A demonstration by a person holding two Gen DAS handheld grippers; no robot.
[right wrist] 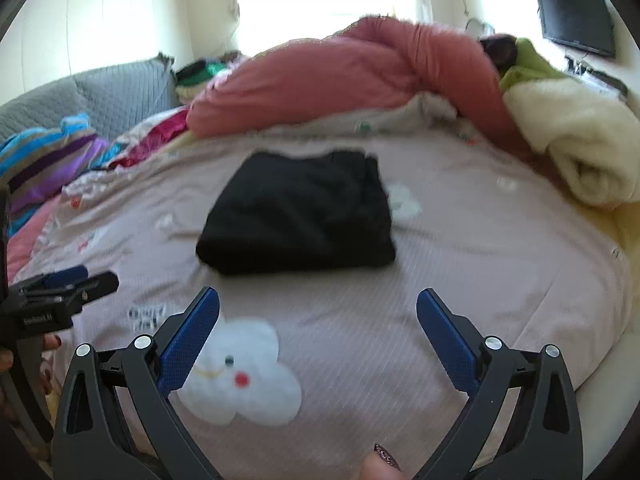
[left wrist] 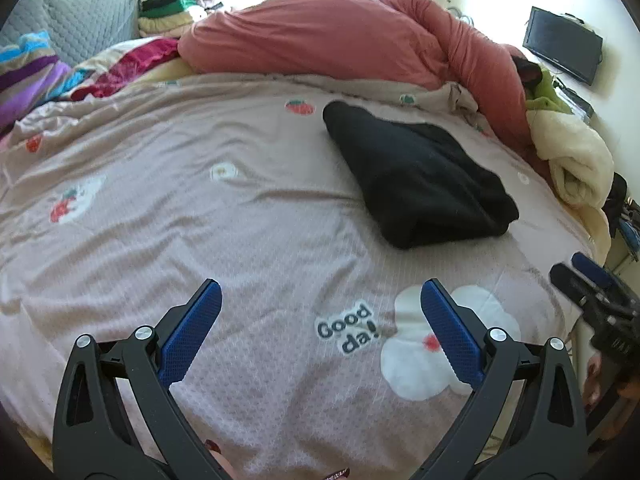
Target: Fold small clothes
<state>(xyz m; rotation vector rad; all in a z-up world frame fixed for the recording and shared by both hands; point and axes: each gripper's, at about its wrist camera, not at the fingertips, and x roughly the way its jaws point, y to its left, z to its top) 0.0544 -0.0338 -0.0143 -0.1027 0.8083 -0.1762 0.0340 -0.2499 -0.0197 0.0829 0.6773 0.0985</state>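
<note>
A black garment [left wrist: 420, 176] lies folded into a thick rectangle on the pinkish-grey bedspread [left wrist: 200, 220]; it also shows in the right wrist view [right wrist: 300, 212]. My left gripper [left wrist: 320, 292] is open and empty, held above the bedspread short of the garment and to its left. My right gripper [right wrist: 318, 300] is open and empty, just in front of the garment. The right gripper shows at the right edge of the left wrist view [left wrist: 580, 272], and the left gripper at the left edge of the right wrist view [right wrist: 92, 276].
A rolled salmon duvet [left wrist: 340, 40] lies along the far side of the bed. A cream blanket [left wrist: 576, 160] sits at the right edge, striped bedding [left wrist: 32, 72] and a grey headboard [left wrist: 80, 16] at the left. A dark monitor [left wrist: 560, 44] stands at the far right.
</note>
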